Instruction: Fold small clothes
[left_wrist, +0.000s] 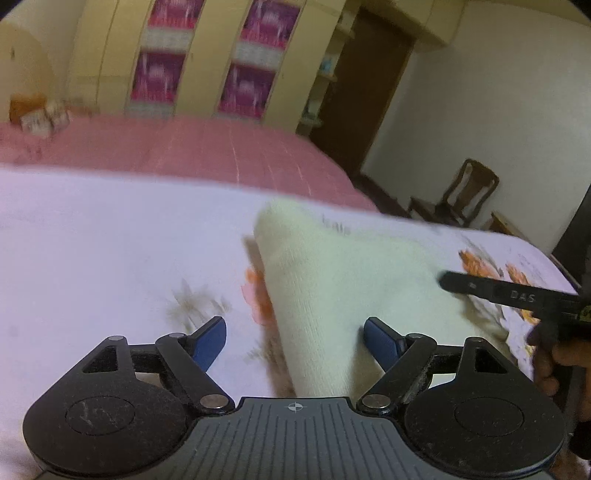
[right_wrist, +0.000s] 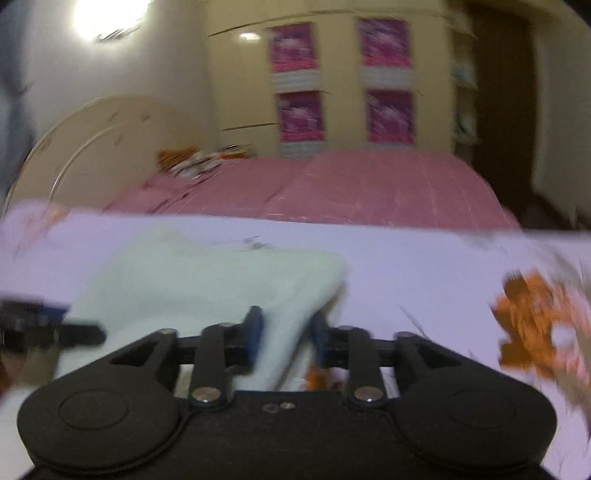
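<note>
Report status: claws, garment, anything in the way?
Left claw open, pale knit cloth between its fingers, ungripped. Right claw partly open around that cloth's near edge; grip unclear, blurred. Cloth folded on the white floral sheet. Nothing blocking.

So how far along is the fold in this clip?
Mid-fold, by the look of it. The cloth already lies as a narrow, doubled-looking strip on the floral sheet. In hand: the right gripper has its jaws around the cloth's near edge, though blur hides whether they pinch it; the left gripper is open, holding nothing. Left: at least one more fold, probably, and smoothing.
</note>
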